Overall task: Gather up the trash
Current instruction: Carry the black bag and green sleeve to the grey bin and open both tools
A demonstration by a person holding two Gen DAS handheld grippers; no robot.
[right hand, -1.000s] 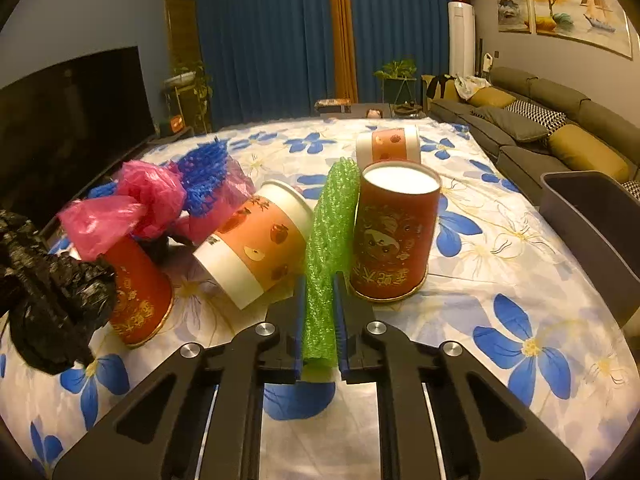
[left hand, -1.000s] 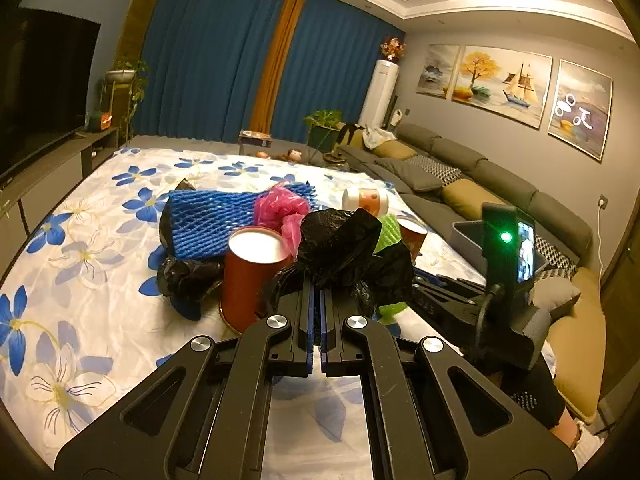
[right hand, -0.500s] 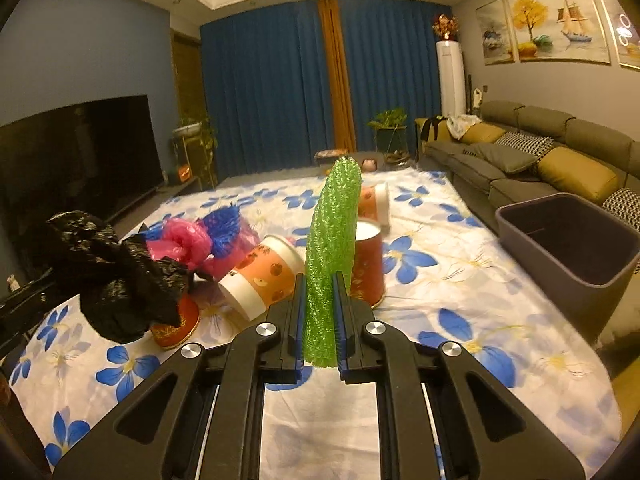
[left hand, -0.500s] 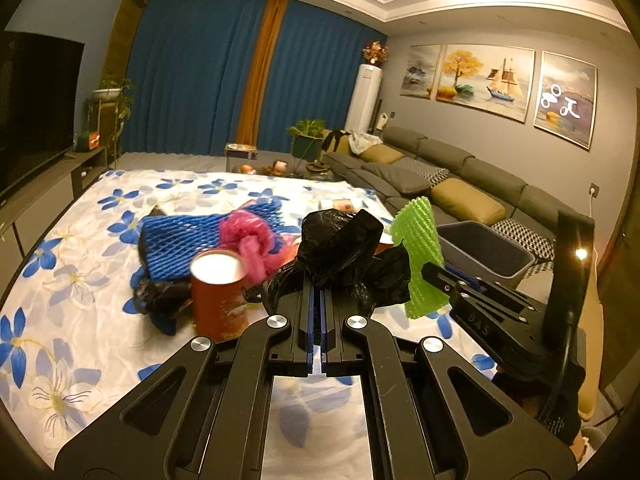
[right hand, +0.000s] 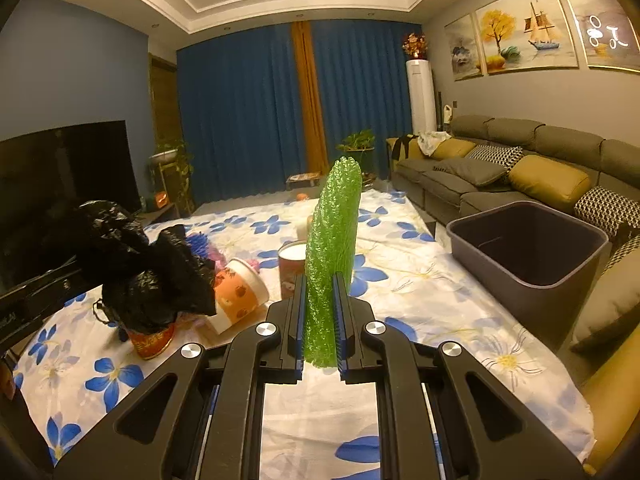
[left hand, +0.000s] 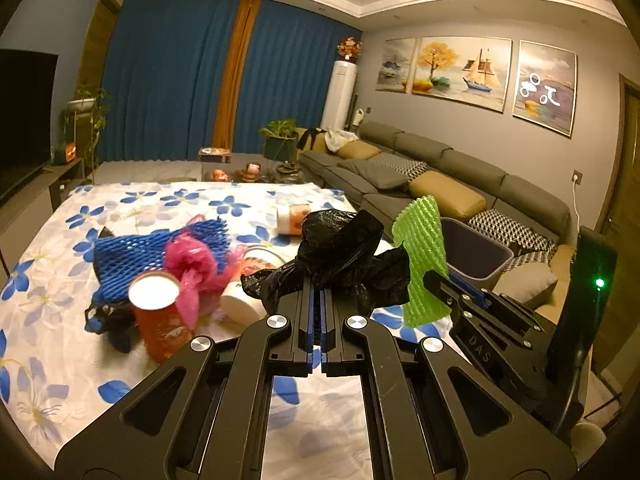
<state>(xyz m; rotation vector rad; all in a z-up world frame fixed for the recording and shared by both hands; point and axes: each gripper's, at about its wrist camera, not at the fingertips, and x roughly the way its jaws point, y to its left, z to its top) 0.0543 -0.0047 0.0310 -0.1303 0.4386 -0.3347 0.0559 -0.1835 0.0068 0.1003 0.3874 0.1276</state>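
My left gripper (left hand: 318, 300) is shut on a crumpled black plastic bag (left hand: 340, 256), held above the table; the bag also shows in the right wrist view (right hand: 136, 268). My right gripper (right hand: 320, 300) is shut on a green foam net sleeve (right hand: 332, 248), held upright above the table; the sleeve also shows in the left wrist view (left hand: 422, 264). A dark grey bin (right hand: 532, 256) stands at the table's right edge, open and empty as far as I see. On the table lie a blue foam net (left hand: 152, 252), a pink bag (left hand: 192, 264) and several paper cups (left hand: 158, 316).
The table has a white cloth with blue flowers (right hand: 420, 280). A grey sofa with cushions (right hand: 500, 172) runs along the right wall. A television (right hand: 60, 176) stands at the left. Blue curtains (right hand: 248, 120) hang at the back.
Both grippers have risen from the table, each with its piece held. The green sleeve left the cups and the view now looks over the table toward the bin.
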